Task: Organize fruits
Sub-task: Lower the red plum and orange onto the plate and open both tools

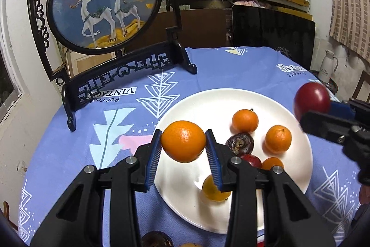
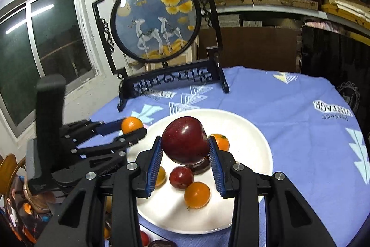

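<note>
Left tool (image 1: 183, 147) pinches an orange (image 1: 183, 141), right tool (image 2: 185, 149) a red apple (image 2: 185, 139); both directly above the white plate (image 2: 254, 131).

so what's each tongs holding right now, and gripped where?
Left tongs: round orange citrus fruit, pinched across its two sides. Right tongs: glossy dark red apple, also clamped at its sides. Both above the white round plate.

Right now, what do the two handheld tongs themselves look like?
Both match: the left tongs and right tongs are matte black plastic linkages with silver round pivot bolts, and each finger carries a ribbed blue pad. Seen from the right wrist, the left unit has a boxy black upright handle. No cables or sleeves are visible.
</note>
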Motion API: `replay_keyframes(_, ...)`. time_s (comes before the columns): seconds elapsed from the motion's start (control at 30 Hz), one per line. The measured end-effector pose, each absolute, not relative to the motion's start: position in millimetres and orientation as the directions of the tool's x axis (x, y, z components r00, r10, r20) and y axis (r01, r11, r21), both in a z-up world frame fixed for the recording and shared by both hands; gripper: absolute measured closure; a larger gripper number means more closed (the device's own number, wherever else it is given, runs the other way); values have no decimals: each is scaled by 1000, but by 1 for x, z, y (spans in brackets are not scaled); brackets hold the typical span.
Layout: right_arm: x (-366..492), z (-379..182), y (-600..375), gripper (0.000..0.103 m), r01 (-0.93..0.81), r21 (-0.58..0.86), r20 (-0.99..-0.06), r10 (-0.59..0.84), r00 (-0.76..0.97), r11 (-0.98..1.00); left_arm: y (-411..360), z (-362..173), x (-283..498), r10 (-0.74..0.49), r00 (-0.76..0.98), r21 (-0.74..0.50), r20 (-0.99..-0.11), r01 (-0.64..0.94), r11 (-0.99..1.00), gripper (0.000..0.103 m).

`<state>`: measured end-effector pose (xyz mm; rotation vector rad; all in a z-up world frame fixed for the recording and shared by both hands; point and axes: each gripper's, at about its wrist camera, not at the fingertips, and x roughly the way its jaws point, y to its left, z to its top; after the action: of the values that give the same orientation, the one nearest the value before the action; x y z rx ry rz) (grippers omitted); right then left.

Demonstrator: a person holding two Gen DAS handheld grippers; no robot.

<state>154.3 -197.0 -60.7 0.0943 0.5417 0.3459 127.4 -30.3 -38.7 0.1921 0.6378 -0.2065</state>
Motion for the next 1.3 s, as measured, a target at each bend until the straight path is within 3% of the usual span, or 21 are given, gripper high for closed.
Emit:
replay_keyframes(0.43, 172, -82, -195, 62, -248, 172, -530, 302, 793, 953, -35, -57, 138, -97, 752, 141, -651, 245, 959, 65)
replay_keyframes(0.47, 173, -84, -196, 57, -235, 172, -524, 291, 801, 957, -35, -59, 138, -89, 752, 145, -653, 239, 960, 58)
replay_keyframes(0.5, 173, -84, -197, 39, -226, 170, -512, 282, 811, 959, -35, -60, 138, -81, 754, 150, -652, 232, 961, 48)
replay_keyframes(0.53, 173, -85, -199, 33, -214, 169, -501, 270, 822, 962, -35, -60, 138, -75, 758, 154, -648, 227, 962, 46)
replay_keyframes(0.7, 169, -84, -210, 31, -197, 184, -483, 264, 835, 963, -25, -55, 136, -83, 766, 134, -638, 217, 967, 44)
replay_keyframes(0.83, 169, -86, -213, 26, -200, 200, -496, 275, 824, 959, -11, -48, 138, -64, 779, 118, -624, 175, 977, 31)
replay_keyframes(1.1, 167, -86, -212, 22, -210, 223, -505, 297, 810, 952, 10, -38, 142, -82, 778, 48, -623, 142, 989, 31)
replay_keyframes(1.3, 159, -79, -202, 22, -253, 207, -492, 324, 808, 945, 1, -38, 136, -85, 785, 78, -613, 168, 983, 30)
